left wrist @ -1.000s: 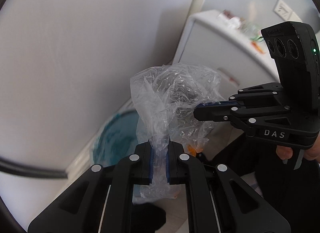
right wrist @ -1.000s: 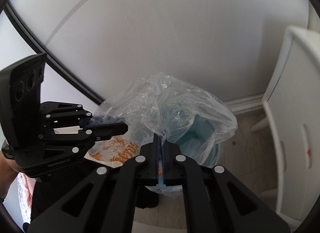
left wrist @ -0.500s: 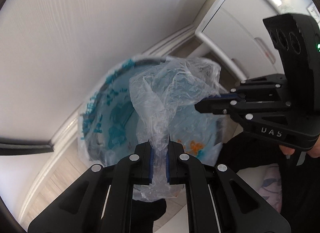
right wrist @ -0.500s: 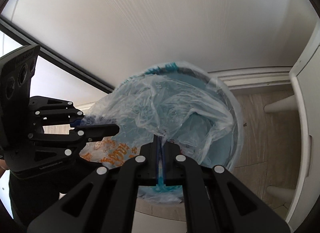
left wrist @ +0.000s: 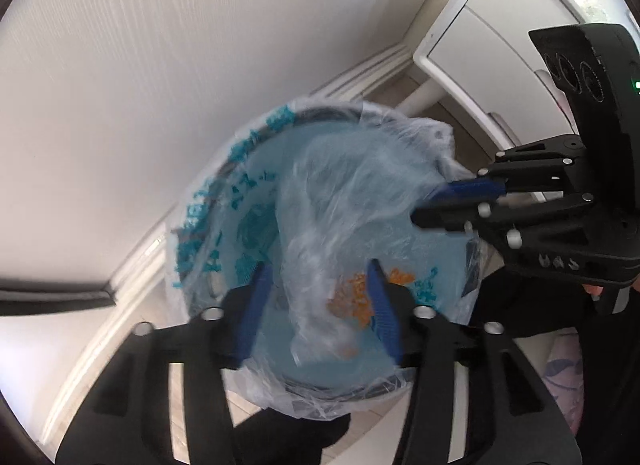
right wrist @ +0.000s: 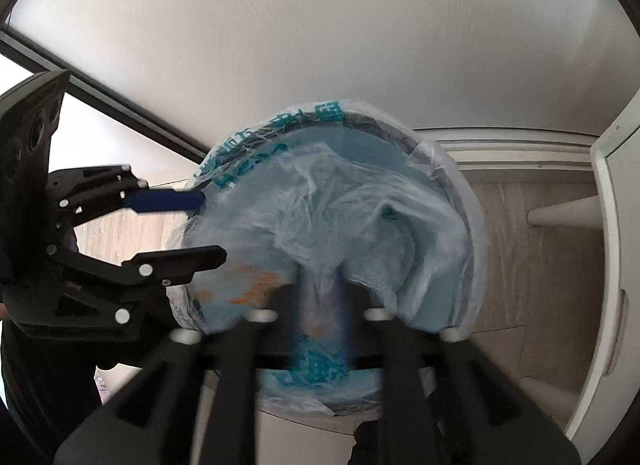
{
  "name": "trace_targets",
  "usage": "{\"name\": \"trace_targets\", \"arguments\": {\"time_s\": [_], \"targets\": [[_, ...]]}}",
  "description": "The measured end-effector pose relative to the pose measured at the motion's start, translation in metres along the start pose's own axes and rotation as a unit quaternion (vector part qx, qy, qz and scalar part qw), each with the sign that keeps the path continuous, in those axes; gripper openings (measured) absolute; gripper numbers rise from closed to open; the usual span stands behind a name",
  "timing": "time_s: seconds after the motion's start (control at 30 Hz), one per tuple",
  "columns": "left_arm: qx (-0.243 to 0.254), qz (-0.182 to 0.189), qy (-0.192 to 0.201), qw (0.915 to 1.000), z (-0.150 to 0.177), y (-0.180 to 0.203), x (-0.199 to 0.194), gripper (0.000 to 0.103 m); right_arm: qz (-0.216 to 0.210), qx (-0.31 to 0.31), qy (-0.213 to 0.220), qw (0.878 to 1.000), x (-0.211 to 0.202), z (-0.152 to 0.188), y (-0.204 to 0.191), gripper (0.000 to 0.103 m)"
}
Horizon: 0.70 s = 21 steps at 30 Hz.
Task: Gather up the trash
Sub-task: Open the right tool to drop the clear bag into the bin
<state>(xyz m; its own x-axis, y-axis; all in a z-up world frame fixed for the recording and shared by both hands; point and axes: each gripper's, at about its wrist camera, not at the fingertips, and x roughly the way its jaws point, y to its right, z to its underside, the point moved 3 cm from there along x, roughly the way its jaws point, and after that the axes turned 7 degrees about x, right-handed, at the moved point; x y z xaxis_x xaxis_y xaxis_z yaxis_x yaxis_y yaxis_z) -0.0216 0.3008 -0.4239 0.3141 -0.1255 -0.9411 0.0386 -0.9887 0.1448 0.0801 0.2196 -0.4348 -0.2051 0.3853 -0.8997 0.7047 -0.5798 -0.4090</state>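
Because both my claws have just been opening, the crumpled clear plastic bag (left wrist: 344, 201) is loose and could go wrong now. It is light and puffy, so I think it may catch on the bin rim (left wrist: 320, 111) or cling to a blue pad (left wrist: 254, 317) and come back up with me.

My left claw (left wrist: 316, 285) is open wide, and the bag's lower part with the orange print lies between its pads, over the bin. My right claw (right wrist: 320, 297) is open less, and the bag sits just past its tips, inside the blue bin liner (right wrist: 248, 137). Neither claw squeezes it.
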Motion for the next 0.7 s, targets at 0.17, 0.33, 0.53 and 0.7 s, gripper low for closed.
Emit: {"name": "trace_targets", "arguments": {"time_s": [0.17, 0.33, 0.53, 0.7], "targets": [[0.007, -0.011, 0.019, 0.9997, 0.000, 0.003, -0.019, 0.078, 0.008, -0.005, 0.032, 0.999, -0.026, 0.002, -0.002, 0.089], [0.023, -0.021, 0.047, 0.9984, -0.004, 0.012, -0.049, 0.096, 0.019, -0.025, 0.105, 0.994, -0.079, 0.006, -0.005, 0.093], [0.066, 0.006, 0.121, 0.9905, -0.037, 0.049, -0.107, 0.097, 0.042, -0.020, 0.205, 0.978, -0.179, 0.018, 0.003, 0.096], [0.125, 0.011, 0.162, 0.9788, -0.071, 0.096, -0.148, 0.097, 0.072, 0.012, 0.271, 0.960, -0.266, 0.038, 0.033, 0.096]]}}
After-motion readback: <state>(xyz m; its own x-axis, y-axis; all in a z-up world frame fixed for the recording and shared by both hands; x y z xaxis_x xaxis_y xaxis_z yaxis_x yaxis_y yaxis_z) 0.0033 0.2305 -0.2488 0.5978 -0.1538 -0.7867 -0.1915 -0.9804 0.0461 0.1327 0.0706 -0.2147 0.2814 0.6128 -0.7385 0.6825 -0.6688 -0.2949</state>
